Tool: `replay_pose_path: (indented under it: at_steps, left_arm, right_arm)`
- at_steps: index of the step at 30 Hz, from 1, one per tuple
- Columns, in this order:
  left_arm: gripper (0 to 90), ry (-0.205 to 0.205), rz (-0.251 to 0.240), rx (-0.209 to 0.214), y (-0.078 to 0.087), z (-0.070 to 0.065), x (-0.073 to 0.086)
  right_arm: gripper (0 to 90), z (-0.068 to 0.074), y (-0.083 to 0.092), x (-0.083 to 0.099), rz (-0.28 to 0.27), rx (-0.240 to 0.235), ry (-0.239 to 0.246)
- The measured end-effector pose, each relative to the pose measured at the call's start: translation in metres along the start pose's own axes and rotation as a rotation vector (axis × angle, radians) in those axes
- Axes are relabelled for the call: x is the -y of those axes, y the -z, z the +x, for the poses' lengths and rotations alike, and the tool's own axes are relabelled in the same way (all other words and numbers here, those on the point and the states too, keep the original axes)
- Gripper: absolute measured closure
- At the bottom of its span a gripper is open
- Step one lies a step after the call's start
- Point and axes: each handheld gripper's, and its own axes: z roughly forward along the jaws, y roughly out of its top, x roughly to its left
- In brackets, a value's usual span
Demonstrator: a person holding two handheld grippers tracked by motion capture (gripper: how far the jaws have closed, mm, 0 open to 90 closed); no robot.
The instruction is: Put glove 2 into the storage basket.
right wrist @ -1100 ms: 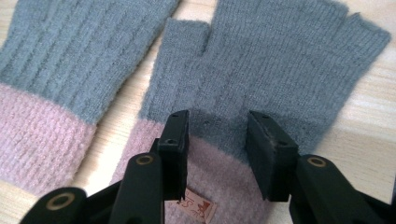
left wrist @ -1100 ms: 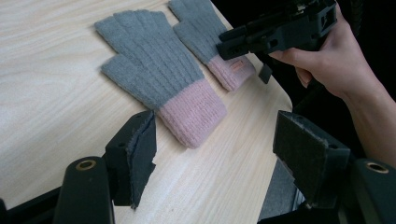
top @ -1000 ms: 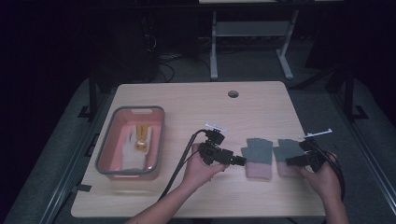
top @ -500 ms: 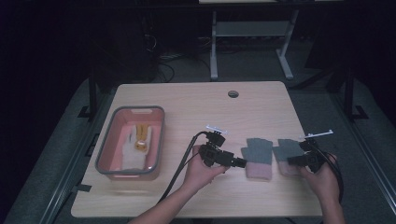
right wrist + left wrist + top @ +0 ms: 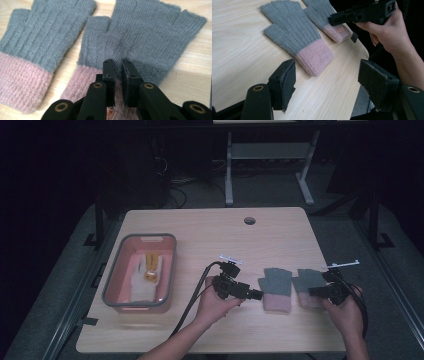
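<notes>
Item: two grey gloves, the right glove (image 5: 150,40) beside the left glove (image 5: 276,287) on the table (image 5: 200,235), which we judge soft, light, best pinched at the cuff; right gripper (image 5: 118,66) just closed on its knit, left gripper (image 5: 327,82) open, empty.

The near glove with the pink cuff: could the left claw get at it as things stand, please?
Probably yes. The left claw stands open just short of the near glove, whose pink cuff lies flat on bare table with nothing between; the right claw is pinching the other glove.

Dim room, grey floor (image 5: 280,190), white-legged stand (image 5: 270,155) behind wooden table (image 5: 210,227)
</notes>
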Motion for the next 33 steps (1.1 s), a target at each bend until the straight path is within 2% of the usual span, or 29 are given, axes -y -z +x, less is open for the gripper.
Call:
replay_pose_path:
  at_steps: [17,25,33]
  left_arm:
    - [30.7,0.007,-0.012,0.002,0.003,0.002,0.0]
    - [30.7,0.008,-0.018,0.003,0.006,0.002,0.0]
    - [30.7,0.006,-0.02,-0.004,0.009,0.003,-0.001]
  right_arm:
    - [82.5,0.003,0.016,-0.001,-0.045,-0.008,-0.012]
    - [82.4,0.014,0.024,-0.003,-0.066,-0.026,-0.001]
    - [82.3,0.034,0.024,-0.007,-0.06,-0.046,0.031]
